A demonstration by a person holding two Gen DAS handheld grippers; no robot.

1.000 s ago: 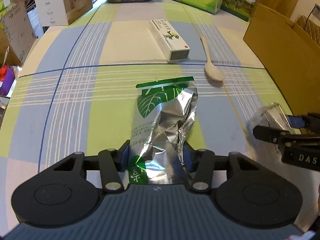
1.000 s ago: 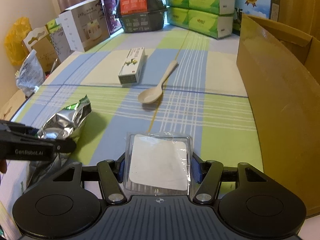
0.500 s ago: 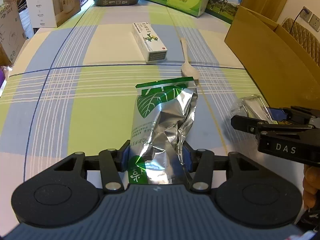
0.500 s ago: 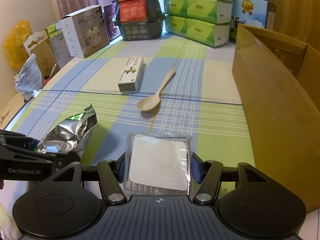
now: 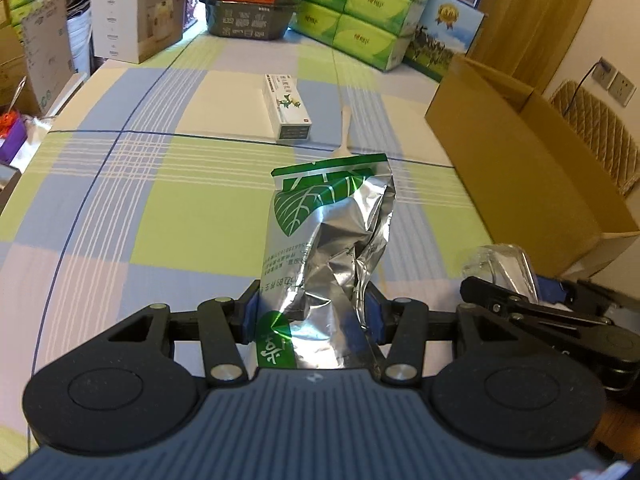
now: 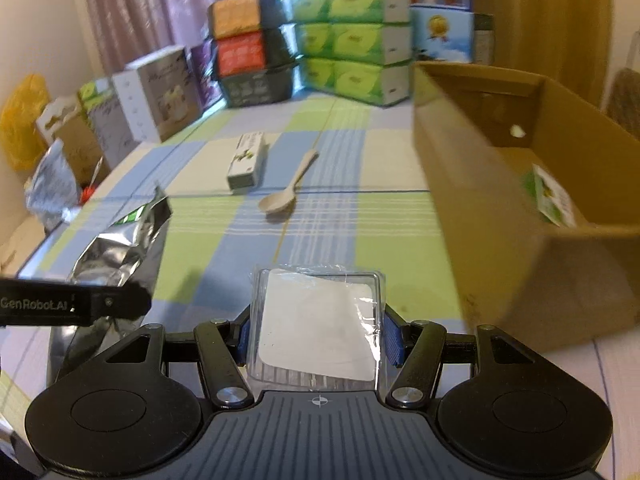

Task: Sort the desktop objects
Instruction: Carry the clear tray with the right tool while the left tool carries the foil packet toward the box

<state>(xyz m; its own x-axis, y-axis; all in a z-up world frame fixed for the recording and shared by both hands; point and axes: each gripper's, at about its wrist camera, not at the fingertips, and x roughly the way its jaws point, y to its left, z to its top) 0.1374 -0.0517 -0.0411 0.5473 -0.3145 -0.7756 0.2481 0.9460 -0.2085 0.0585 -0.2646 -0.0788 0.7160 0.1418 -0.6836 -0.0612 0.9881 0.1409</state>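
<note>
The left gripper (image 5: 312,312) is clamped on a crumpled foil pouch (image 5: 326,240), standing up at centre frame. The right gripper (image 6: 316,338) squeezes a clear flat packet (image 6: 316,326) at lower centre. Above the packet on the checked tablecloth (image 6: 200,240) lie a spoon (image 6: 286,192) and a small carton (image 6: 246,160). A cardboard box (image 6: 500,208) fills the right side, open-topped.

The black side of the left gripper (image 6: 76,306), seen from the right wrist view, carries white lettering that reads "GenRobot.AI". The foil pouch (image 5: 326,256) bears printed Chinese characters and a line of small digits, too small to read. Print on the small white carton (image 5: 287,107) is also illegible.
</note>
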